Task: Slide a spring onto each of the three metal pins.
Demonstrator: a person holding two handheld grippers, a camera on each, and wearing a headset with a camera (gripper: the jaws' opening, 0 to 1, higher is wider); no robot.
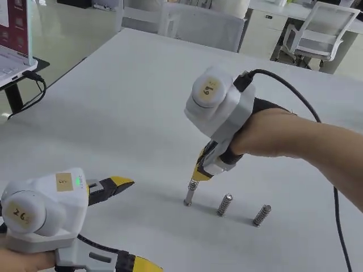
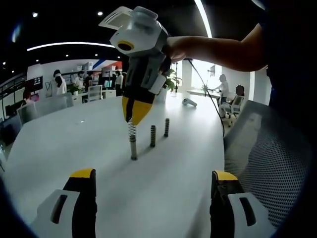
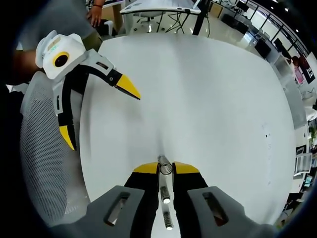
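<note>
The right gripper (image 1: 199,170) clenches a spring (image 1: 193,184) atop the left pin (image 1: 188,198); two sprung pins (image 1: 225,204) stand right; the left gripper (image 1: 136,224) gapes near-left.

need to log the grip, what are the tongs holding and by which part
The right tongs pinch a spring by its upper end, above a pin. The left tongs are open, holding nothing.

One sticker (image 1: 207,90) on right tool (image 1: 195,174) reads "69"; another on left tool (image 1: 143,224), "26".
</note>
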